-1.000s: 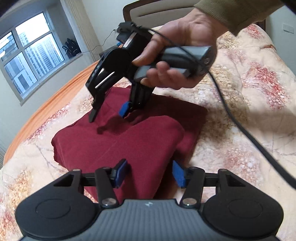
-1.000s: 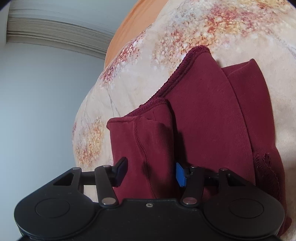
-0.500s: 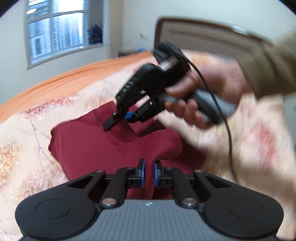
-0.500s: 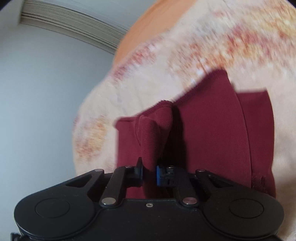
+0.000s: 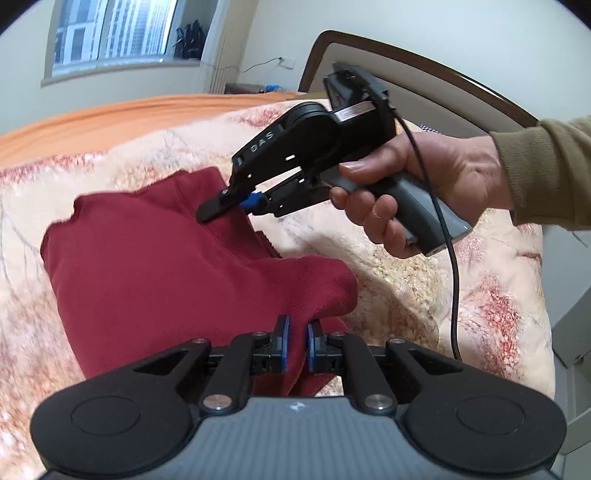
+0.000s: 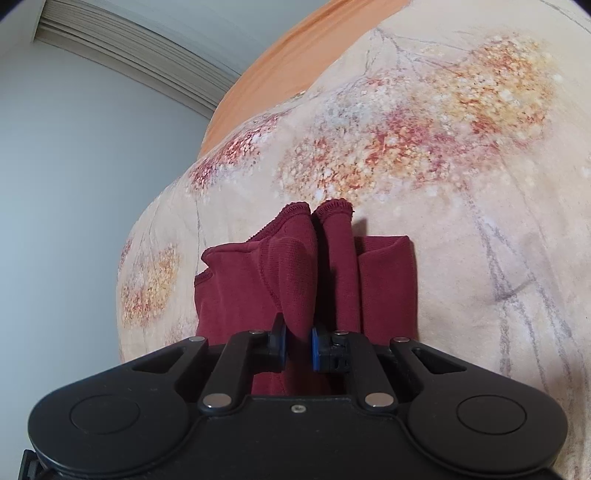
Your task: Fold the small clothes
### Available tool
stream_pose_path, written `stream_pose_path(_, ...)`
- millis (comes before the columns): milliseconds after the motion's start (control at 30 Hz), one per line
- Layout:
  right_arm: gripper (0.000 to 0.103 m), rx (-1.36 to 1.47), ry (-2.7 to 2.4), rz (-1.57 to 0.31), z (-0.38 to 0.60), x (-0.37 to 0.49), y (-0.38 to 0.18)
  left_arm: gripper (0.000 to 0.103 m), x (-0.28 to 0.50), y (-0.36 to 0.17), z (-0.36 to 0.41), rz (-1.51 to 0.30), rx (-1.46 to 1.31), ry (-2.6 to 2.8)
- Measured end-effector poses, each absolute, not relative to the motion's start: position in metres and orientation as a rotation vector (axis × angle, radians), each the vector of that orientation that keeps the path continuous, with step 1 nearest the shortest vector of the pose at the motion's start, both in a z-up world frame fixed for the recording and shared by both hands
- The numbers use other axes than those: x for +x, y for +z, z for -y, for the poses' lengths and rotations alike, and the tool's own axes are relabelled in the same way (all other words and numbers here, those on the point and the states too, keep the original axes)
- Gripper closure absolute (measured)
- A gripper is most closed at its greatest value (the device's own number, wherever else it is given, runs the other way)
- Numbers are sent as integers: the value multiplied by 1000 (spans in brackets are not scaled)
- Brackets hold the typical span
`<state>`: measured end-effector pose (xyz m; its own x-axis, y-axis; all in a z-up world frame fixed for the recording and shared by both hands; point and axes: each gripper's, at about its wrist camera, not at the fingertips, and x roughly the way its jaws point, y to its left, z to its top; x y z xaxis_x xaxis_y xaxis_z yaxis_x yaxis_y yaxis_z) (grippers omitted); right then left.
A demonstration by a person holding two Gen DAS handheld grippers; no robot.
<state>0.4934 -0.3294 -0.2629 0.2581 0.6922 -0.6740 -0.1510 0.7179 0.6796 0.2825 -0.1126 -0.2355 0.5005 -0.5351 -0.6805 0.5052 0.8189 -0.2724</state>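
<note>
**Both grippers pinching one maroon garment on the bed**

We are working over a bed covered by a soft, plush blanket (image 5: 424, 280) in cream with a rust-and-orange blossom print; an orange sheet (image 5: 110, 114) shows along its far edge. Behind it we see a padded headboard (image 5: 424, 85) with a dark wooden frame, a window (image 5: 110, 33) in a pale wall, and a small bedside stand (image 5: 251, 88) with some clutter we cannot identify.

We count one garment, two grippers and one visible hand. The maroon garment (image 5: 166, 266) is a ribbed knit piece with a stitched, scalloped hem, lying on the blanket and partly lifted at two places.

Our left gripper (image 5: 295, 345) has its blue-padded fingers (image 5: 283, 343) drawn narrow, clamping a bunched near corner of the cloth. Our right gripper (image 5: 251, 201), seen from the left wrist view, is a black plastic claw with a grey handle, held in the right hand (image 5: 417, 184) with a black cable (image 5: 452, 258) trailing off; it is nipped onto the garment's far edge. In the right wrist view, the right gripper (image 6: 298, 347) likewise stands narrow, with two upright folds of the fabric (image 6: 314, 280) gathered between its pads.
</note>
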Motion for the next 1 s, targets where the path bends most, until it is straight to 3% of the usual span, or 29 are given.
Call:
stream_pose_path(733, 90, 568, 683, -1143, 337, 499, -252, 93, 282, -231, 115, -842, -94, -592)
stream_pose_path(1000, 88, 514, 610, -1182, 339, 492, -272, 93, 287, -262, 129, -938, -42, -586)
